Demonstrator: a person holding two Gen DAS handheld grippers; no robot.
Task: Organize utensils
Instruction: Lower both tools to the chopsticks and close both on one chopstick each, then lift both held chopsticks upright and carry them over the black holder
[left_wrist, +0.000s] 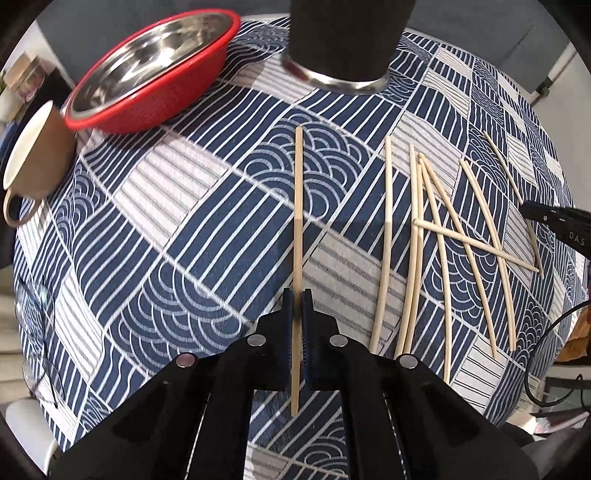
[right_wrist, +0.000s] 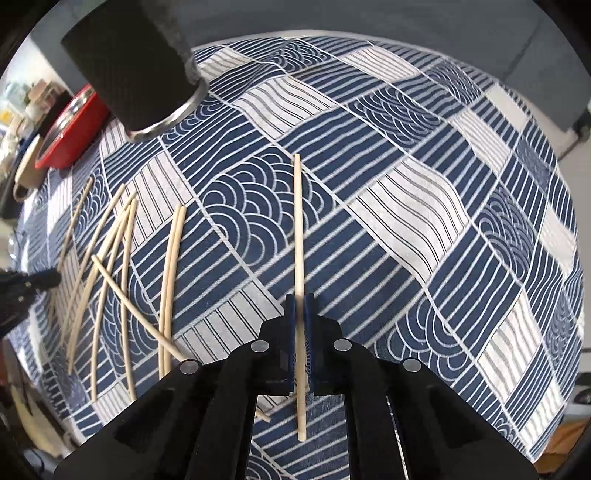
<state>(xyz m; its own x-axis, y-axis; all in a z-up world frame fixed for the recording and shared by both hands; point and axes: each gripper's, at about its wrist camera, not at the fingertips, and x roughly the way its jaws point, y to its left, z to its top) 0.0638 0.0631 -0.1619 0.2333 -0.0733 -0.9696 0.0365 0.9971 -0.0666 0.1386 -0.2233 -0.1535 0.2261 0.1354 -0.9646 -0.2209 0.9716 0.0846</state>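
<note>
My left gripper (left_wrist: 297, 295) is shut on one wooden chopstick (left_wrist: 298, 206) that points forward over the table. My right gripper (right_wrist: 300, 299) is shut on another chopstick (right_wrist: 298, 229), also pointing forward. Several loose chopsticks (left_wrist: 439, 240) lie on the blue patterned tablecloth to the right of my left gripper; they show at the left in the right wrist view (right_wrist: 125, 273). A black cylindrical holder with a metal base rim (left_wrist: 340, 44) stands at the far side, also in the right wrist view (right_wrist: 136, 66). The right gripper's tip (left_wrist: 554, 218) shows at the right edge.
A red colander with a steel bowl inside (left_wrist: 151, 70) sits at the far left, and a brown mug (left_wrist: 37, 158) beside it. Glasses (left_wrist: 37, 314) lie near the table's left edge. The left gripper's tip (right_wrist: 26, 284) shows at the left edge.
</note>
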